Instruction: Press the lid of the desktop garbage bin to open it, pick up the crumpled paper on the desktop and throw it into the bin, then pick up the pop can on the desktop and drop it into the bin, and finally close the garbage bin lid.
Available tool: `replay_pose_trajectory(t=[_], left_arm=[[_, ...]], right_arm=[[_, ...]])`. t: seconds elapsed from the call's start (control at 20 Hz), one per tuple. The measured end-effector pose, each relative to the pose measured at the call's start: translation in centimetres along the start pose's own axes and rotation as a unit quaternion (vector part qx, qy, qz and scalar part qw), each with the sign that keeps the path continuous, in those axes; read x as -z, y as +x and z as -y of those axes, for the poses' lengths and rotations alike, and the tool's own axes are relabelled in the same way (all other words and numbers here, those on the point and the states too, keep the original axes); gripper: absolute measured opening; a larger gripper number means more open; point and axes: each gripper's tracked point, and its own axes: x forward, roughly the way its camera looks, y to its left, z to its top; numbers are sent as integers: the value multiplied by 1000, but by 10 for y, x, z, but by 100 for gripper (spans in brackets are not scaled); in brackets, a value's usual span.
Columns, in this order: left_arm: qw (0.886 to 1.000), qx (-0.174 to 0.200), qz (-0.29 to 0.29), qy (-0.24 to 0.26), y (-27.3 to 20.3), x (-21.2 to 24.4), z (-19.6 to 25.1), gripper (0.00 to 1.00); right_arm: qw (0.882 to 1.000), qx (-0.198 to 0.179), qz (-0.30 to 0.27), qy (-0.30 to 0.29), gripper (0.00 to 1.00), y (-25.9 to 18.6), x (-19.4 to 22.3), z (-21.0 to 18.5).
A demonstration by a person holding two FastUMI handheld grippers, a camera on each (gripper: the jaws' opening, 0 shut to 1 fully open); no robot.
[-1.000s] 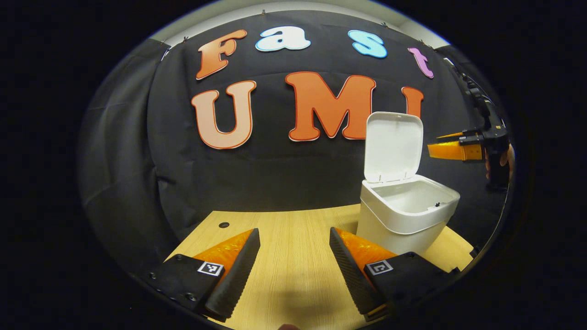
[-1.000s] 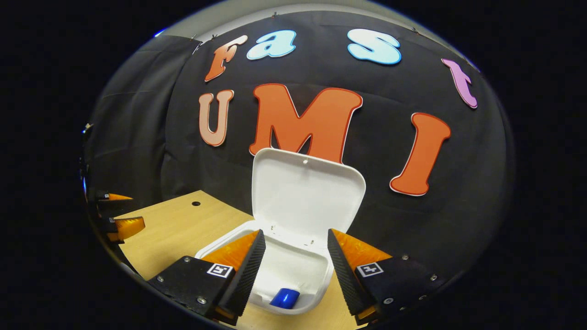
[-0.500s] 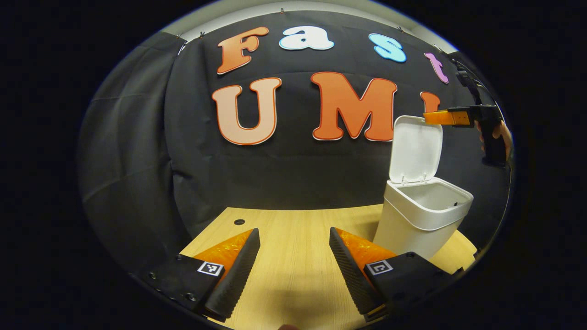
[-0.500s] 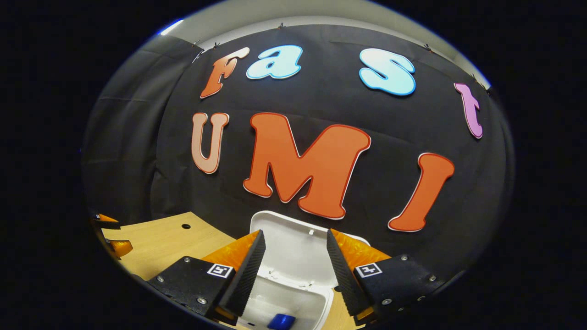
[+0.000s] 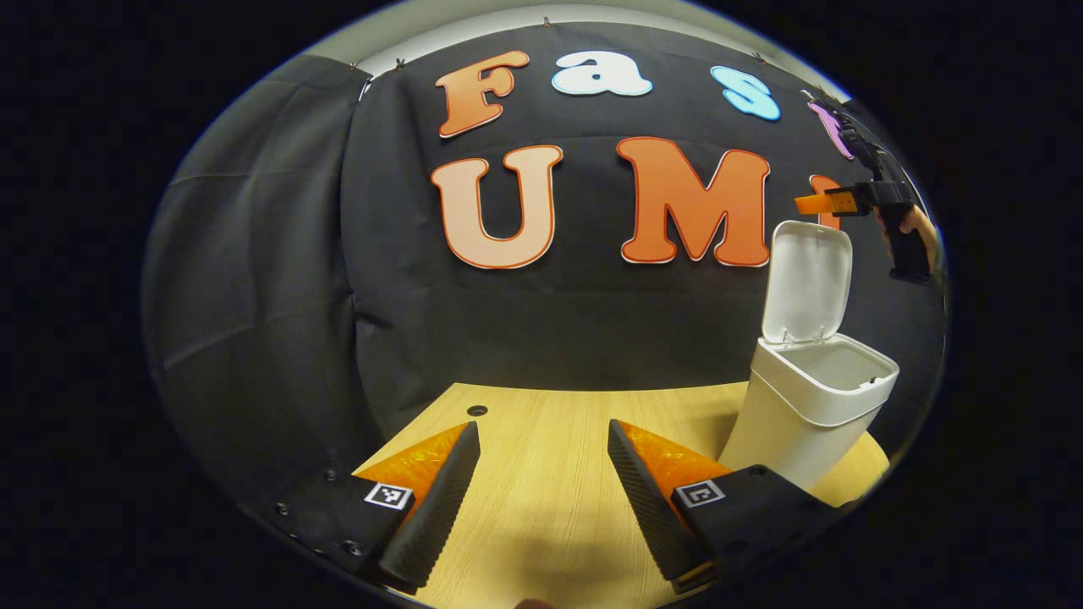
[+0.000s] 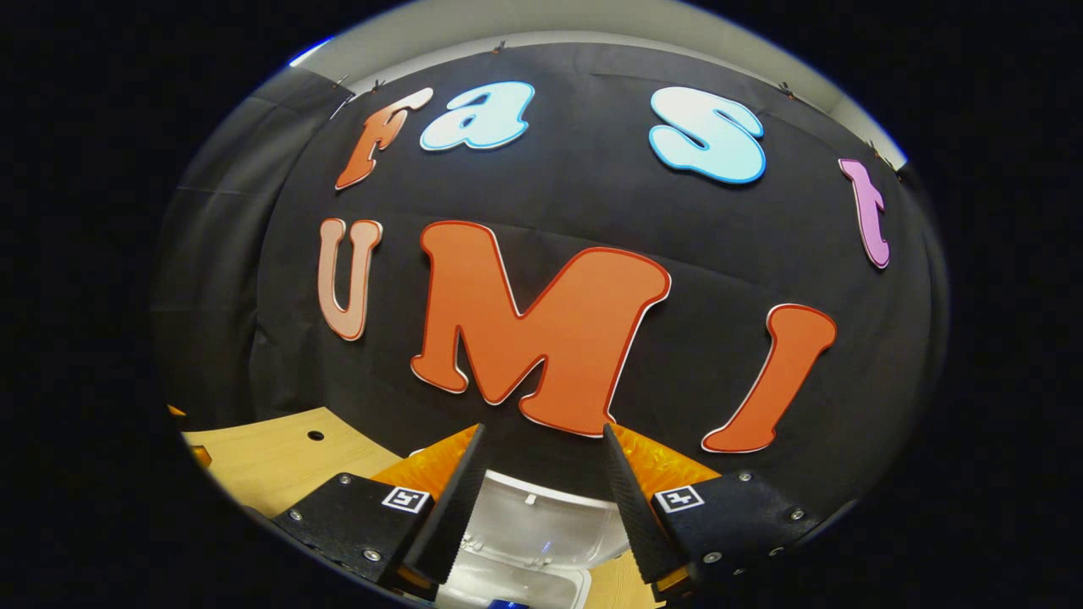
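A white bin [image 5: 812,406] stands at the table's right end in the left gripper view, its lid [image 5: 805,279] upright. My right gripper [image 5: 814,203] hovers just above the lid's top edge there, with a hand on its grip. In the right gripper view the lid's rim [image 6: 541,516] sits between the open fingers of my right gripper [image 6: 541,440], and a sliver of the blue pop can [image 6: 506,603] shows inside the bin below. My left gripper [image 5: 541,440] stands open and empty over the wooden table [image 5: 541,507].
A small round hole [image 5: 477,410] marks the table's far left corner, also seen as the hole [image 6: 315,436] in the right gripper view. The black cloth wall runs close behind the bin.
My right gripper has risen from beside the lid to above its top edge, so the bin slid down in its view. The left gripper has swung left, shifting the bin rightwards.
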Motion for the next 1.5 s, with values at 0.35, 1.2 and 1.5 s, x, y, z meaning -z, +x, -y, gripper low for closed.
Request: replay_pose_trajectory(t=[0.35,1.2,1.5], left_arm=[[1000,7,-2,10,4,-5,3,95],[991,130,-5,42,22,-18,52,97],[986,160,-5,52,17,-18,65,96]], right_arm=[[999,5,-32,12,82,14,21,3],[991,2,-131,39,82,-95,109,-40],[983,16,-177,50,82,-119,147,-48]])
